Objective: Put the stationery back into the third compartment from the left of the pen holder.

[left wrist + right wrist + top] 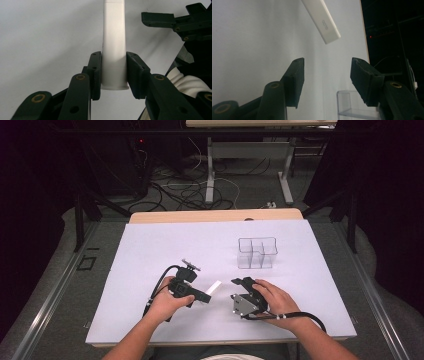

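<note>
A long white flat tube [215, 287] is held off the white table sheet [150, 250] by my left gripper [206, 295], low at the middle of the high view. In the left gripper view the black pads press on both sides of the tube [113, 50] near its flared end, so that gripper [113, 72] is shut on it. My right gripper [239, 282] sits just right of the tube's free end, held in the person's right hand. Its jaws [327, 75] stand apart with nothing between them, and the tube's square tip [322, 21] hangs ahead and above.
A clear plastic organiser with several compartments [257, 253] stands behind the right gripper, and its corner [354, 105] lies low in the right gripper view. Beyond the table's far edge are desk legs and cables on the floor.
</note>
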Motion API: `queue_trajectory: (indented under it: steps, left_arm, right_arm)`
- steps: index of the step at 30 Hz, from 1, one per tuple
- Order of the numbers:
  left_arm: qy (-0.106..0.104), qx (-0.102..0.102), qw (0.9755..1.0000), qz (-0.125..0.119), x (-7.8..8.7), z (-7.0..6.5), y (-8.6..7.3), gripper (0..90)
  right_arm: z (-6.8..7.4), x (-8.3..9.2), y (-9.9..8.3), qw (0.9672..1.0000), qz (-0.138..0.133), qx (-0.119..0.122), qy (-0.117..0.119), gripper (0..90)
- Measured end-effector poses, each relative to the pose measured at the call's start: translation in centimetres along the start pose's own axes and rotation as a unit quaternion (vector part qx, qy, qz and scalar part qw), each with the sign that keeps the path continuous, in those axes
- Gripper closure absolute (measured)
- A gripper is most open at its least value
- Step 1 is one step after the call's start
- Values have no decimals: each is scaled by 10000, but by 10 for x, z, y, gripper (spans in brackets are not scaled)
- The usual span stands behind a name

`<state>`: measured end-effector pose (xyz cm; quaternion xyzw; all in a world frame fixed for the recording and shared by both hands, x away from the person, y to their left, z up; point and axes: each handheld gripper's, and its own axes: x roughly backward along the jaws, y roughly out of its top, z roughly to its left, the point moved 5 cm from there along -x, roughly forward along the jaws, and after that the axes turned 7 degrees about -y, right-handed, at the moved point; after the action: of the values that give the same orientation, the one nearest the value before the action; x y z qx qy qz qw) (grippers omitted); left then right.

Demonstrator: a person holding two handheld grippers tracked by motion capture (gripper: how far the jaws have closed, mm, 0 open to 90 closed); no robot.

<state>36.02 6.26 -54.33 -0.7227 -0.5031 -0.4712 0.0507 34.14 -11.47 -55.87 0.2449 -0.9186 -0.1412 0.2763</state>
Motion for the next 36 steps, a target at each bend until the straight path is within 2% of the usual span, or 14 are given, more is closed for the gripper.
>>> queue_trajectory:
  steps: [4,5,9,11,12,13,14,16,21,22,23,25,26,36]
  left_arm:
    - [-72,-25,10000,60,-5,-5,0,671]
    - [-72,-25,10000,60,-5,-5,0,670]
    - [-150,-28,9998,88,-9,-9,0,670]
    - [-198,-36,9997,115,-11,-13,0,670]
    - [-198,-36,9997,115,-11,-13,0,670]
    - [-235,-29,9996,131,-13,-15,0,670]
    - [-250,-49,9996,151,-14,-16,0,670]
    - [-297,-40,9994,156,-16,-18,1,670]
    - [-358,-1,9992,184,-20,-20,1,670]
    - [-358,-1,9992,184,-20,-20,1,670]
    - [-363,1,9992,185,-21,-21,1,670]
    - [-370,11,9991,189,-22,-21,1,670]
    - [-370,14,9991,192,-22,-21,1,670]
    - [-443,22,9988,226,-26,-26,2,670]
  right_arm:
    - [5,-2,5,9987,-245,449,0,459]
    - [8,-2,6,9991,-198,388,-11,464]
    - [11,-3,9,9966,-197,795,58,470]
    - [14,-4,11,9957,-213,893,79,478]
    - [14,-5,13,9950,-318,946,31,478]
    - [17,-5,13,9957,-305,878,-3,478]
    - [16,-6,14,9935,-340,1090,11,480]
    - [17,-6,14,9928,-296,1157,-25,484]
    - [19,-7,18,9873,-252,1565,59,546]
    - [20,-8,19,9869,-349,1573,-49,553]
    - [20,-8,19,9869,-349,1573,-49,553]
    - [22,-9,21,9852,-347,1680,-22,568]
    - [23,-9,22,9840,-302,1754,102,575]
    - [27,-10,24,9809,-290,1918,142,640]
